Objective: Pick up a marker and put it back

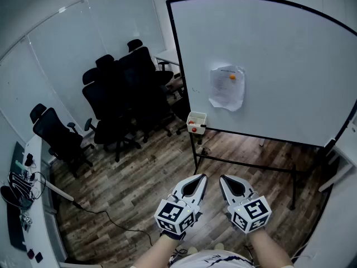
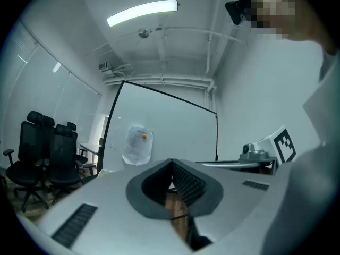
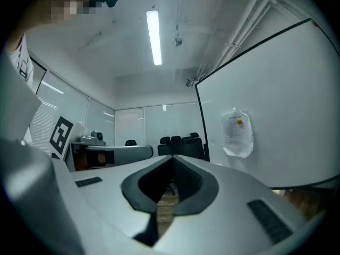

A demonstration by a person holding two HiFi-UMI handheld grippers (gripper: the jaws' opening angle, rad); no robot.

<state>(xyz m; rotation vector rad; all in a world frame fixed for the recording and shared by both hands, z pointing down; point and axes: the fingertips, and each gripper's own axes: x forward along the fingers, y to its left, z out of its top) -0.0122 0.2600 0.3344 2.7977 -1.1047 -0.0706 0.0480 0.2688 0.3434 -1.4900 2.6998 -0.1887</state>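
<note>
Grey left gripper (image 1: 197,178), grey right gripper (image 1: 224,178): closed, empty | level, well short of small white tray (image 1: 196,118) at lower-left corner of black-framed whiteboard (image 1: 279,49) | likely pre-approach.

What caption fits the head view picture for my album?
Left grey tool and right grey tool, both shut and empty, face a big white whiteboard.

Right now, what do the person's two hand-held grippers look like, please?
The pale grey, pointed left gripper and the matching right gripper each have dark ribbed pads inside the jaws. Each also carries a white cube with black square markers at the rear. No sleeves or attached cables show.
</note>
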